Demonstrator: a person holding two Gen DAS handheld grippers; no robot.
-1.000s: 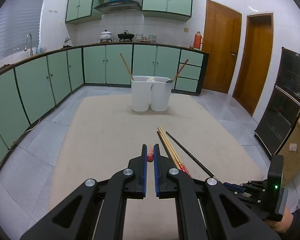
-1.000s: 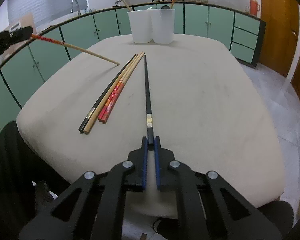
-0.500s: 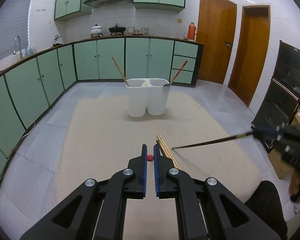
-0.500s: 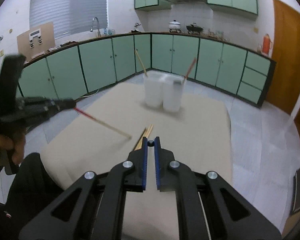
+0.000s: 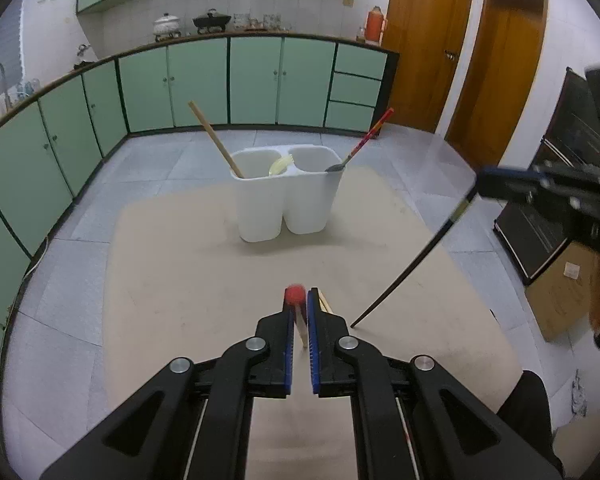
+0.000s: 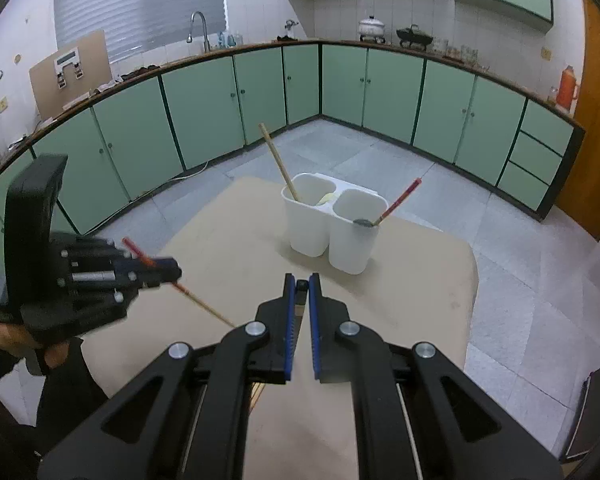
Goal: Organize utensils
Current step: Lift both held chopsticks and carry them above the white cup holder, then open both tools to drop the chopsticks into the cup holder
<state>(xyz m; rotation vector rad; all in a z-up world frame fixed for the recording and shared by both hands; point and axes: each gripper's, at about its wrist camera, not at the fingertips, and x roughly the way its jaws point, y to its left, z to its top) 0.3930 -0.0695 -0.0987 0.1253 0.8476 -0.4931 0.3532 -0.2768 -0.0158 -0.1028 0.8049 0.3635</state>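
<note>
Left hand-held gripper (image 5: pixel 299 305): your blue-padded jaws are pinched nearly together on a red-topped chopstick (image 5: pixel 296 295); its round red end pokes out past the tips, and in the right wrist view its pale wooden shaft slants down over the bench (image 5: pixel 180 280).
Right hand-held gripper (image 6: pixel 301 286): jaws just as narrow, clamped on a black chopstick (image 5: pixel 412 266); you see only its dark butt end between the pads, while the left wrist view shows the thin, straight, glossy rod tapering to a point above the bench.
Utensil holder (image 5: pixel 286 194): white plastic, smooth, two rounded compartments joined side by side, standing upright toward the far end of the bench, well apart from both grippers.
Holder contents: a plain wooden stick (image 5: pixel 216 140) leans in the left compartment beside a pale yellow utensil (image 5: pixel 280 165); a red patterned chopstick (image 5: pixel 370 134) and a dark spoon bowl lean in the right one.
Loose chopsticks (image 5: pixel 325 305): pale wooden tips lie just beside your left jaws.
Bench surface: matte beige, rounded corners, faintly scuffed.
</note>
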